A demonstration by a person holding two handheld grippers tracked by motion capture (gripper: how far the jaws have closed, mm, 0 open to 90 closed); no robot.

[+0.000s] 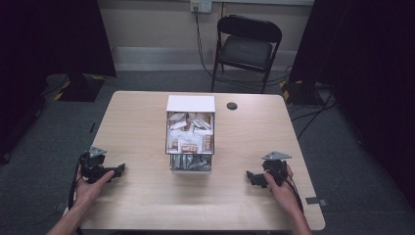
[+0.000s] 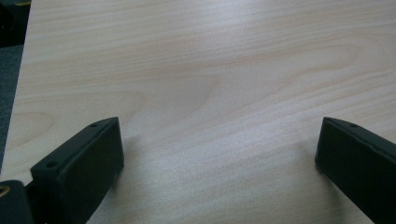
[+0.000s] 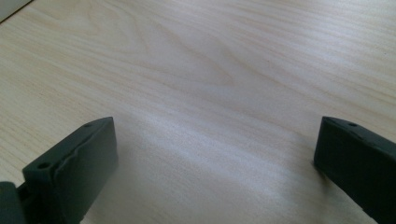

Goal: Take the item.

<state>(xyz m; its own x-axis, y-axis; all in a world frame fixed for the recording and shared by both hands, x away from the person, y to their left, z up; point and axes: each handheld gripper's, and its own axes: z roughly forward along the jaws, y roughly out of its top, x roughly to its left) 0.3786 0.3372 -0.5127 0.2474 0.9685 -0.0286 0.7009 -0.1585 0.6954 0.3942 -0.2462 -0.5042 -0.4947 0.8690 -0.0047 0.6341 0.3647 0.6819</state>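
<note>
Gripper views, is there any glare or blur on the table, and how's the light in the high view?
Left gripper view: a soft pale sheen crosses the table, and the near tongs look slightly soft. Right gripper view: a whitish glare band on the wood between the tongs. High view: the table is evenly lit, the surroundings dark, and the box of packets is a little grainy.

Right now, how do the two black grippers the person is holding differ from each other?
The left gripper rests near the table's left edge; the right gripper rests near its right edge. The left gripper points right, toward the box of packets; the right gripper points left, toward it. Both are black, lie low on the wood, and stand open with nothing between their jaws.
</note>
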